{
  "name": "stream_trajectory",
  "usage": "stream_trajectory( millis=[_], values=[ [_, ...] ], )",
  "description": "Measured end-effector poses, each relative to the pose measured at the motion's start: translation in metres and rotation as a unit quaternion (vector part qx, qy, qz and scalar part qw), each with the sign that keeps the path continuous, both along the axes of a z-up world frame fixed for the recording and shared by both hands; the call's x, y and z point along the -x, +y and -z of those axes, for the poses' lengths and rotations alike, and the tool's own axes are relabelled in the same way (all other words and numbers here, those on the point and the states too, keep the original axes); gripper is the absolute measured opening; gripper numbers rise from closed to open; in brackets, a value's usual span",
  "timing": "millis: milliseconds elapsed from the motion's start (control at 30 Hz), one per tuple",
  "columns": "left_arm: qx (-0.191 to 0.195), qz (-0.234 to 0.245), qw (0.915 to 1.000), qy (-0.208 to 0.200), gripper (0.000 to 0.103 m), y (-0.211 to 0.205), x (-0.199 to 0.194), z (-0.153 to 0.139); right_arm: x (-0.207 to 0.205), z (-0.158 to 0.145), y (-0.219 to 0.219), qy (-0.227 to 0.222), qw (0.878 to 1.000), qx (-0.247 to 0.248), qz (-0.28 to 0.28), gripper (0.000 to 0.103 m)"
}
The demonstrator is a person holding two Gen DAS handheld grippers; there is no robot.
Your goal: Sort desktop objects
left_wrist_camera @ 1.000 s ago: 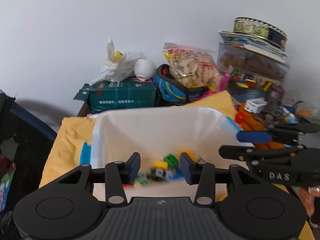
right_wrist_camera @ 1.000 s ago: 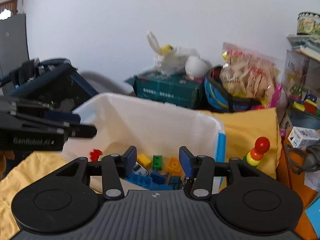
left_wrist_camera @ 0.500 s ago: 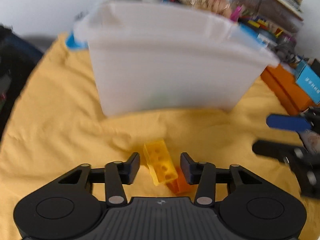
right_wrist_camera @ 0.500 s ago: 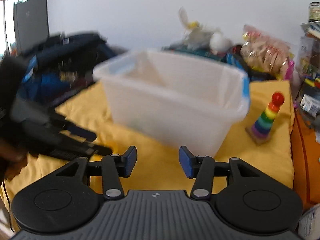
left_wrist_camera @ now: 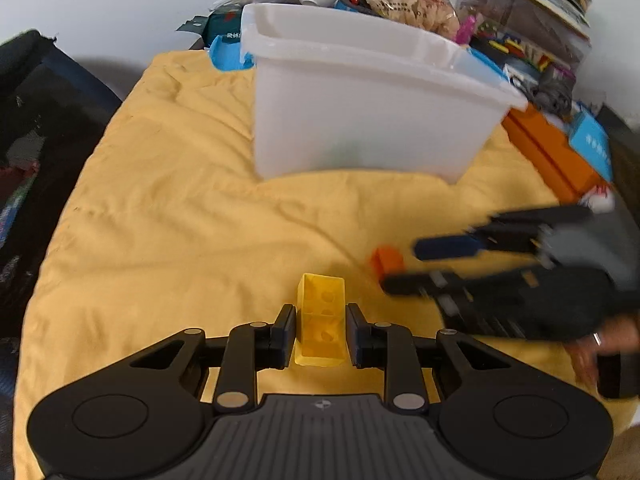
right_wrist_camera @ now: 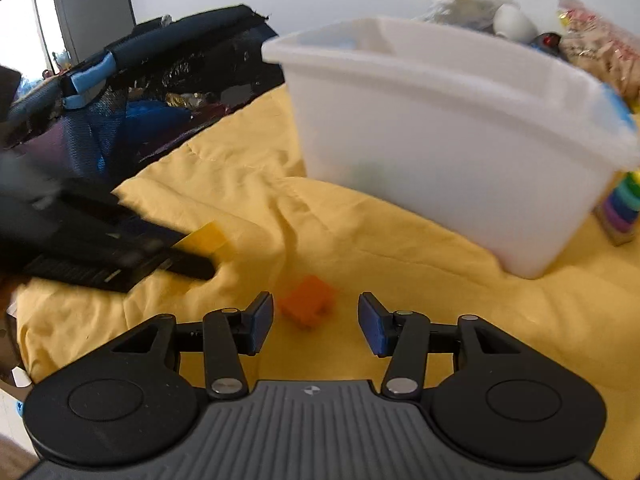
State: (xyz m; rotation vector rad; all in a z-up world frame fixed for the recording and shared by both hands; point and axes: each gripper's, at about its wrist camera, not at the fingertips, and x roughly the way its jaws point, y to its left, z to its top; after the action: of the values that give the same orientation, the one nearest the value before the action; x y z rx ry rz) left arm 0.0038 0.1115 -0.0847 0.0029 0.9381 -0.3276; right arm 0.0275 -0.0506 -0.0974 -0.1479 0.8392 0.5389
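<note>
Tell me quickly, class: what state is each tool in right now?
Left tool: jaws have just been closing around the yellow block, pads at its sides.
Right tool: open, jaws have just been closing, orange block ahead, not gripped.

Both grippers are matte black, with ribbed grey bodies, round side discs and silver pivot screws. The right gripper [right_wrist_camera: 316,322] has blue finger pads [right_wrist_camera: 262,320]. A ring [left_wrist_camera: 597,337] sits on one finger.

Open cloth [left_wrist_camera: 192,208] before white bin [left_wrist_camera: 360,120]
</note>
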Motion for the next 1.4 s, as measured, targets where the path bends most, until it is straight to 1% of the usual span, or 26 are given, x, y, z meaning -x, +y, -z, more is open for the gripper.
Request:
stream_trajectory(
  millis=[33, 67, 167, 233, 300, 367, 467, 567, 600, 667, 767, 867, 967, 1100, 1267, 1400],
  values=[
    [-0.005, 0.003, 1.0000, 0.001, 0.030, 0.000, 0.004, 0.002, -0.005, 0.005, 0.005, 0.011, 1.000, -0.002, 0.002, 0.044],
    [-0.006, 0.003, 1.0000, 0.004, 0.030, 0.000, 0.008, 0.004, -0.010, 0.008, 0.008, 0.022, 1.000, -0.005, 0.007, 0.034],
    [0.003, 0.007, 0.9999, 0.011, 0.030, -0.001, 0.017, 0.006, -0.015, 0.018, 0.011, 0.049, 0.998, -0.005, 0.027, 0.032],
    [0.012, 0.013, 0.9997, 0.015, 0.030, -0.004, 0.019, 0.008, -0.015, 0.019, 0.014, 0.038, 0.999, 0.000, 0.021, 0.031],
    [0.022, 0.023, 0.9994, 0.011, 0.030, -0.010, 0.018, 0.006, -0.012, 0.017, 0.016, 0.026, 0.999, 0.020, 0.010, 0.017],
    [0.026, 0.038, 0.9989, 0.007, 0.030, -0.021, 0.016, 0.005, -0.005, 0.009, 0.011, 0.020, 1.000, 0.020, 0.005, 0.017],
    [0.026, 0.064, 0.9976, 0.002, 0.030, -0.041, 0.011, 0.006, 0.008, -0.002, -0.005, 0.001, 0.999, 0.032, 0.012, 0.017],
    [0.021, 0.084, 0.9963, -0.004, 0.030, -0.060, 0.006, 0.010, 0.021, -0.006, -0.031, 0.008, 0.999, 0.023, 0.036, 0.017],
    [0.020, 0.090, 0.9957, -0.003, 0.030, -0.065, 0.005, 0.012, 0.025, -0.006, -0.039, 0.010, 0.999, 0.027, 0.044, 0.017],
    [0.011, 0.097, 0.9952, -0.002, 0.030, -0.073, 0.001, 0.017, 0.034, -0.002, -0.052, 0.015, 0.997, 0.041, 0.059, 0.017],
    [-0.004, 0.096, 0.9954, -0.002, 0.030, -0.078, -0.003, 0.022, 0.044, 0.003, -0.070, 0.024, 0.996, 0.040, 0.081, 0.017],
    [-0.033, 0.092, 0.9952, -0.006, 0.030, -0.080, -0.006, 0.024, 0.051, 0.006, -0.082, 0.027, 0.995, 0.041, 0.092, 0.017],
    [-0.056, 0.088, 0.9944, -0.013, 0.030, -0.080, -0.006, 0.024, 0.054, 0.005, -0.090, 0.024, 0.994, 0.038, 0.095, 0.017],
    [-0.057, 0.085, 0.9947, -0.014, 0.030, -0.086, -0.003, 0.020, 0.057, 0.005, -0.097, 0.023, 0.995, 0.035, 0.091, 0.017],
    [-0.055, 0.108, 0.9921, -0.032, 0.038, -0.107, 0.012, 0.009, 0.057, 0.007, -0.099, 0.023, 0.996, 0.034, 0.078, 0.017],
    [-0.060, 0.128, 0.9890, -0.043, 0.041, -0.122, 0.026, 0.006, 0.057, 0.008, -0.101, 0.022, 0.997, 0.030, 0.074, 0.017]
  ],
)
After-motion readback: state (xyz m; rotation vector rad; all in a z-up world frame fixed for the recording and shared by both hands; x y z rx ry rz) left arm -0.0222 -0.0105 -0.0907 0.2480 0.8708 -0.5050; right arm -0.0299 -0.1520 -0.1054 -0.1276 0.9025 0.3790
